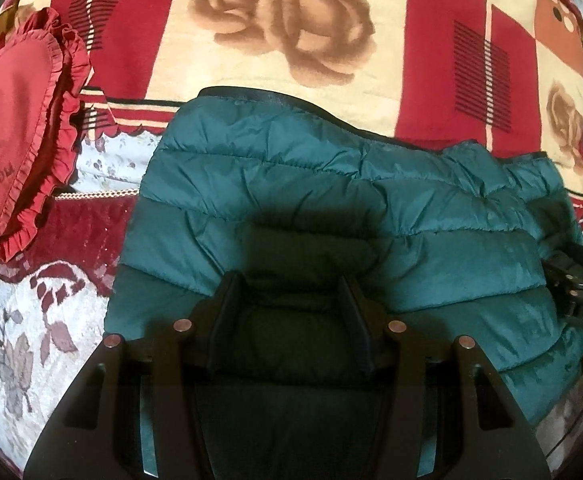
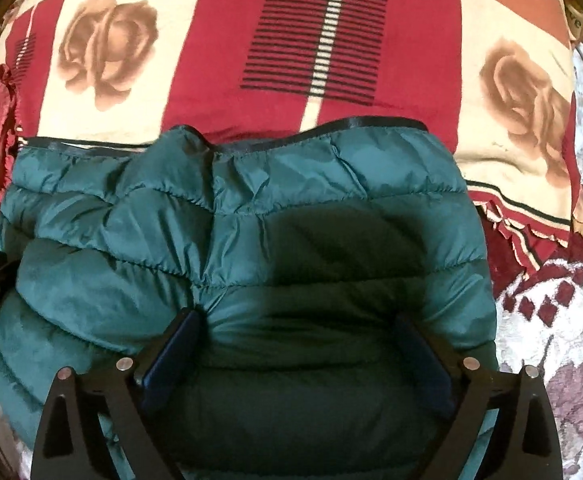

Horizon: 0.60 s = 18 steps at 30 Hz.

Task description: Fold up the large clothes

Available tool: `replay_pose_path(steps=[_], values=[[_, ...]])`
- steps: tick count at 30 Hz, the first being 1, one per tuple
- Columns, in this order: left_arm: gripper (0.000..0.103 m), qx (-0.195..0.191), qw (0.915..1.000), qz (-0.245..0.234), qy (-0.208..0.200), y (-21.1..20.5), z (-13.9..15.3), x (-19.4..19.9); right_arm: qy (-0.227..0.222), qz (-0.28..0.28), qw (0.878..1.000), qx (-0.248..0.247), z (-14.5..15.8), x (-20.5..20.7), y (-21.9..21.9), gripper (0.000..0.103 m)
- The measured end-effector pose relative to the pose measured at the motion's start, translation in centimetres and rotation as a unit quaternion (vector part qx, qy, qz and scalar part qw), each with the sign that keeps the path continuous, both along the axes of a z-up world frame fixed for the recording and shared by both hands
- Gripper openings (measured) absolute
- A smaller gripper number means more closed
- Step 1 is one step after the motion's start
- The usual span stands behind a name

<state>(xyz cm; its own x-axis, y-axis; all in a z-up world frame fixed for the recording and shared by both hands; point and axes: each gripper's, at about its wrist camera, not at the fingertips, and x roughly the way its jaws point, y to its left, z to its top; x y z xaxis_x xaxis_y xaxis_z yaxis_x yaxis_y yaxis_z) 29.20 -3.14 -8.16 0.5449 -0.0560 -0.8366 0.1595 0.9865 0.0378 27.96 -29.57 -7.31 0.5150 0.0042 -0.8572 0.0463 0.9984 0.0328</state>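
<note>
Left hand-held gripper (image 1: 289, 280) grasps a bunched fold of the green quilted jacket (image 1: 331, 208); right hand-held gripper (image 2: 297, 318) stands released, jaws wide astride the padding. Jacket lies on the bed, long axis left–right, dark-bound hem toward the far rose-patterned blanket (image 1: 291, 32).

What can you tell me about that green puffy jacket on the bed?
The green jacket is quilted in padded rows, of shiny, crinkled fabric with dark binding along its far edge. It lies folded and rumpled on a patterned bedspread, its far edge over a rose-print blanket. The left gripper and right gripper both straddle its padding.
</note>
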Motion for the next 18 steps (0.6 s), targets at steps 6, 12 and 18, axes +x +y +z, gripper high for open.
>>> replay_pose_path(steps=[6, 12, 18], values=[[0.051, 0.005, 0.9999, 0.003, -0.010, 0.1, 0.8, -1.2, -0.026, -0.009, 0.999, 0.032, 2.5, -2.6, -0.5, 0.097], [0.051, 0.022, 0.9995, -0.003, -0.022, -0.7, 1.9, -3.3, -0.025, -0.014, 0.999, 0.030, 3.6, -5.2, 1.6, 0.097], [0.051, 0.002, 0.9998, 0.000, -0.020, -1.1, 2.3, -5.7, -0.016, -0.014, 1.000, 0.018, 3.6, -7.5, 3.3, 0.097]])
